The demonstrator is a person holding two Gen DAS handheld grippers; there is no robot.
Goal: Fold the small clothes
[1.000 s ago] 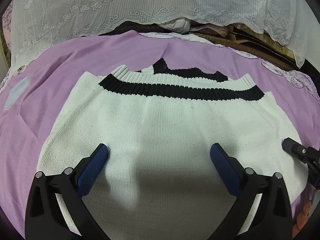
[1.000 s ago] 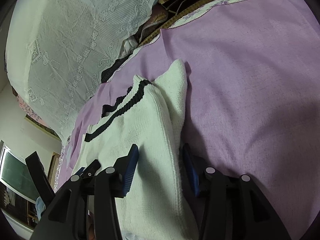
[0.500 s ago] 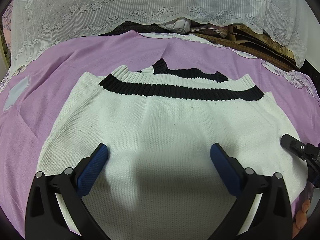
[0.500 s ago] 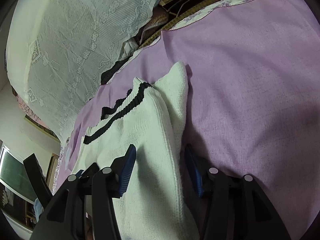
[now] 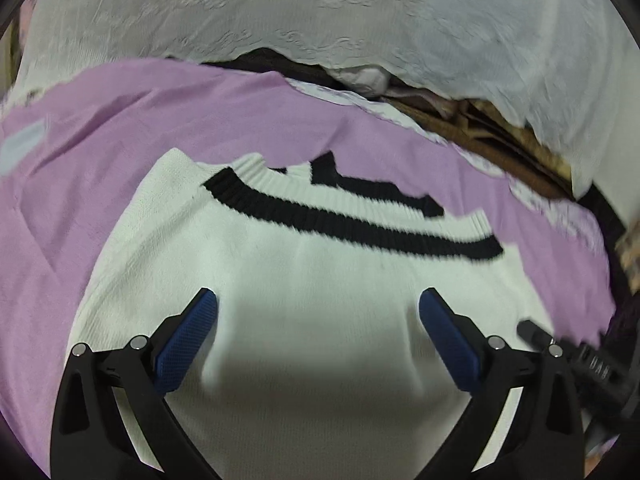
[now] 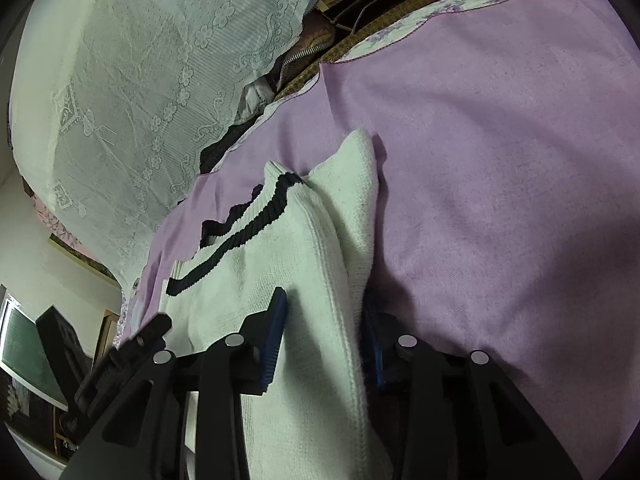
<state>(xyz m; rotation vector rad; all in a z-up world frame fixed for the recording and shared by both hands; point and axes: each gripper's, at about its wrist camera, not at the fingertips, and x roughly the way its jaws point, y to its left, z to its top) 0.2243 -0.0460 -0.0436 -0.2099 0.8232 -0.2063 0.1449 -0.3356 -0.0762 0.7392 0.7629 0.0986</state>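
fingers [image 6: 276,332] pinch sweater [image 6: 288,264] edge — striped hem [image 6: 236,236] pointing away.

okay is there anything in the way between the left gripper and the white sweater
Nothing visible. The left gripper hangs open right over the white sweater, with only bare knit between its blue pads. The right gripper, its jaws just closing, straddles the sweater's folded side edge at the far right, clear of that path.

Home bedroom (lace cover [image 5: 360,12], purple sheet [image 6: 500,140])

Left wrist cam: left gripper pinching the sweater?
No, the left gripper is wide open over the flat sweater.
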